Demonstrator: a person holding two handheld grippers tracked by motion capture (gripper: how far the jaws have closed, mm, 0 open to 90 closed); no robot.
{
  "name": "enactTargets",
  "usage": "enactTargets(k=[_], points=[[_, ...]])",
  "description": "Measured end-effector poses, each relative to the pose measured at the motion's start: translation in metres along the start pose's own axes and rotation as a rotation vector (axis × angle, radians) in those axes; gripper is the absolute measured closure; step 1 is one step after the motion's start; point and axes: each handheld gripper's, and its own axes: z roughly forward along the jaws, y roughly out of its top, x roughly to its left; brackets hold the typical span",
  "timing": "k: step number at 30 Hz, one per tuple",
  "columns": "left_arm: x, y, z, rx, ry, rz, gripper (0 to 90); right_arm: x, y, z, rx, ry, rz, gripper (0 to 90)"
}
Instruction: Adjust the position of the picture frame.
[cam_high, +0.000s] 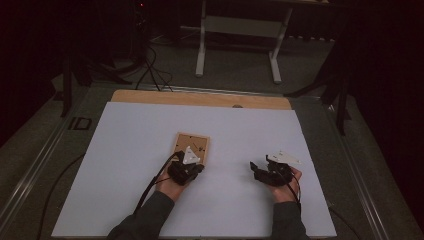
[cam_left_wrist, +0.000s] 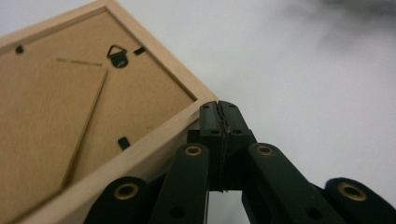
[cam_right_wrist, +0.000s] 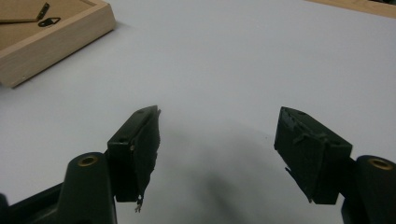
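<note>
Nearest us, our right gripper (cam_high: 259, 169) rests on the white sheet (cam_high: 125, 150) with its jaws spread wide and nothing between them; in the right gripper view its fingertips (cam_right_wrist: 140, 140) hover over bare sheet, the frame well off to the upper left. Our left gripper (cam_left_wrist: 219, 122) has its jaws pressed together, tips meeting just at the near corner of the wooden picture frame (cam_left_wrist: 154, 140). We cannot tell whether they pinch the frame's edge or only touch it.

The frame lies face down near the middle of the sheet, its brown backing board (cam_left_wrist: 46, 102), hanger (cam_left_wrist: 117, 56) and small turn clips (cam_left_wrist: 123, 142) facing up. We judge the step in hand is steadying or shifting the frame by this corner. To do it well, we should press low and flat against the rail, not ride up over it, and bring the right gripper across to brace the opposite side.

Beyond the frame, the sheet runs on bare to the wooden table edge (cam_high: 200, 97), with open room on both sides for sliding.
</note>
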Motion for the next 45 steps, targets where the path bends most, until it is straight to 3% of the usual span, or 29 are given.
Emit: enactTargets(k=[6, 12, 13, 14, 21, 30, 40, 45], points=[[0.015, 0.004, -0.013, -0.043, 0.033, -0.018, 89.3, -0.001, 0.000, -0.001, -0.004, 0.002, 0.005, 30.3], [0.048, 0.003, -0.034, -0.076, 0.127, -0.087, 89.2, 0.001, 0.000, -0.001, -0.004, 0.002, -0.001, 30.6], [0.048, 0.003, -0.034, -0.076, 0.127, -0.087, 89.2, 0.001, 0.000, -0.001, -0.004, 0.002, -0.001, 30.6], [0.059, 0.003, -0.039, -0.086, 0.150, -0.116, 89.2, 0.001, 0.000, -0.001, -0.005, 0.001, -0.003, 30.6], [0.086, 0.001, -0.039, -0.078, 0.195, -0.187, 86.3, 0.001, 0.000, 0.000, -0.007, 0.004, -0.007, 30.6], [0.090, -0.002, -0.024, -0.030, 0.205, -0.211, 79.1, 0.002, 0.001, -0.001, -0.011, 0.005, -0.009, 30.6], [0.094, -0.003, -0.022, -0.037, 0.180, -0.252, 78.9, 0.002, 0.001, -0.001, -0.012, 0.007, -0.012, 30.6], [0.092, -0.003, -0.023, -0.033, 0.170, -0.239, 77.0, 0.002, 0.001, -0.001, -0.014, 0.007, -0.013, 30.6]])
